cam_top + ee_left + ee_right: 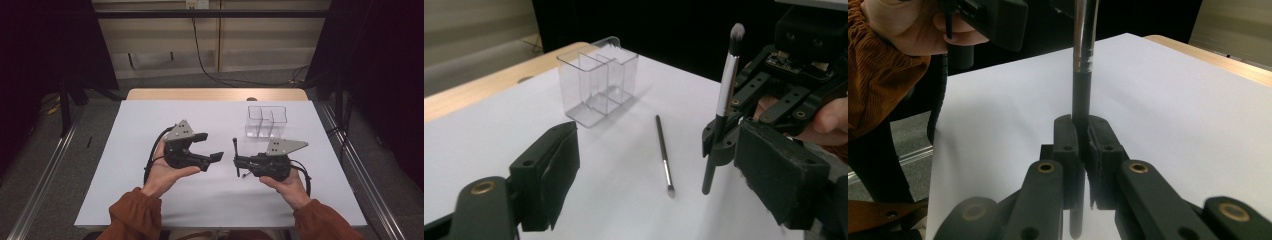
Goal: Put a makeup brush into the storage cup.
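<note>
Two tongs over a white bench (150,200), one brush gripped, one lying loose.

A clear divided organizer (266,120) stands far right. The left tongs (209,146) gape released; the right tongs (236,160) clench an upright makeup brush (723,107). A second brush (664,155) lies flat between them.

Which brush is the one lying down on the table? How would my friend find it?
Start at the clear plastic box with compartments on the white table. In the left gripper view, just in front of it, a thin dark brush lies flat on the tabletop. The other brush stands upright, clamped in the right gripper; this one lies loose, touched by nothing.
</note>
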### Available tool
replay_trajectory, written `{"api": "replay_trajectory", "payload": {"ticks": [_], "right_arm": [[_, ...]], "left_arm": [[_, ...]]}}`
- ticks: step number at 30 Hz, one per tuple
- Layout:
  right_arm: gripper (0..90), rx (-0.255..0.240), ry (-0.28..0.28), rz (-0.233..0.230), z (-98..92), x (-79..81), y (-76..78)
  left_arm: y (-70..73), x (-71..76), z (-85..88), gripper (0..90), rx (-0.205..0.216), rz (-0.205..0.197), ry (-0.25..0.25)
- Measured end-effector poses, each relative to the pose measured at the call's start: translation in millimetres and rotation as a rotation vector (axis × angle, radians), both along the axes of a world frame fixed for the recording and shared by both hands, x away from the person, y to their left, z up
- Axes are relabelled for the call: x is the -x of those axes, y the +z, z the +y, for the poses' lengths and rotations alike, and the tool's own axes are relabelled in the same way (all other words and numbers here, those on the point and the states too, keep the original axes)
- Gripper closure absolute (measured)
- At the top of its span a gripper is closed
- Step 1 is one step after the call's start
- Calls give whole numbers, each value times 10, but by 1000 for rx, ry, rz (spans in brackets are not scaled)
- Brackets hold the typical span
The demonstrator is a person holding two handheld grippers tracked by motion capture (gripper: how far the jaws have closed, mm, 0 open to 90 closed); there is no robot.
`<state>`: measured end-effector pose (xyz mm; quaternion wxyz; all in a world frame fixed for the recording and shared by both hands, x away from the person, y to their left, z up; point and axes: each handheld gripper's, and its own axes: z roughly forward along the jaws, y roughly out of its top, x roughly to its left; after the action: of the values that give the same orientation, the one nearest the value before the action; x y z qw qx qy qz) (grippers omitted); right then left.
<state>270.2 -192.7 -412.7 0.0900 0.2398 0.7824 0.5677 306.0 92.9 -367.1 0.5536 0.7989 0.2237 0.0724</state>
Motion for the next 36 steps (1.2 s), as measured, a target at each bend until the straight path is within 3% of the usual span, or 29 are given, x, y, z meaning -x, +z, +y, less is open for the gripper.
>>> {"api": "replay_trajectory", "payload": {"ticks": [6,8,11,15,17,19,24,26,31,33,36], "right_arm": [[841,-5,-7,-2,-16,3,4],[841,-9,-12,-5,-36,4,8],[841,-11,-23,-6,-58,3,18],[841,-16,-33,-7,-81,0,23],[841,-15,-37,-7,-98,1,26],[841,-14,-43,-9,-120,2,28],[841,-20,-48,-14,-138,12,40],[841,-20,-54,-13,-150,18,45],[841,-23,-60,-14,-163,21,48],[841,-25,-64,-13,-170,17,49],[841,-25,-70,-11,-177,13,44]], "left_arm": [[-44,11,114,118,3,-11,43],[-71,-1,182,83,-6,-24,89],[-70,-16,233,45,-3,-19,108],[-90,-23,326,37,14,-8,128],[-109,-11,380,30,6,-27,142],[-141,2,456,28,24,-25,151],[-180,38,568,27,22,-24,162],[-206,61,669,22,16,-41,222],[-258,108,852,16,42,-54,269],[-281,137,919,18,37,-85,303],[-323,189,1042,18,53,-72,341]]}}
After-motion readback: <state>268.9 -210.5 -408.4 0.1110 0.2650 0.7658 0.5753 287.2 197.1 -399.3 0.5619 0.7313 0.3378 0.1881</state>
